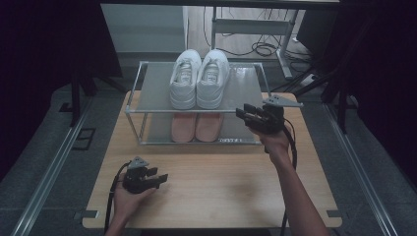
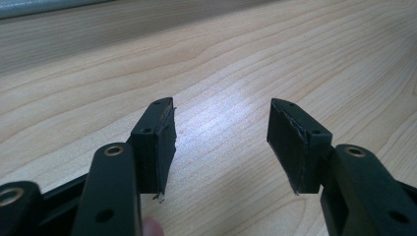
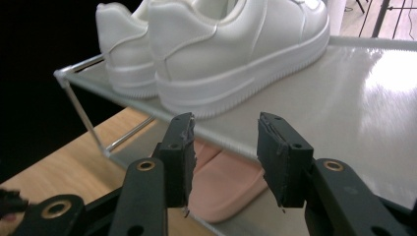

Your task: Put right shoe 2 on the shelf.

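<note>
White sneakers (image 1: 199, 78), a matched pair, stand side by side and touching on the top shelf of a wire-framed rack (image 1: 135, 105), heels toward the person. Uppers are smooth, glossy and clean, with thick ribbed soles. Pink shoes (image 1: 196, 127) sit on the lower shelf directly beneath. Right gripper (image 1: 244, 112) hovers just beside the pair at the rack's front edge, jaws apart, nothing between them. Left gripper (image 1: 156, 177) rests on the wooden table (image 1: 221, 187), jaws apart, empty.

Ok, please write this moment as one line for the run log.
white shoes: top shelf, side by side | pink shoes: lower shelf | right tongs: open, empty, beside rack | left tongs: open, empty, over table
</note>
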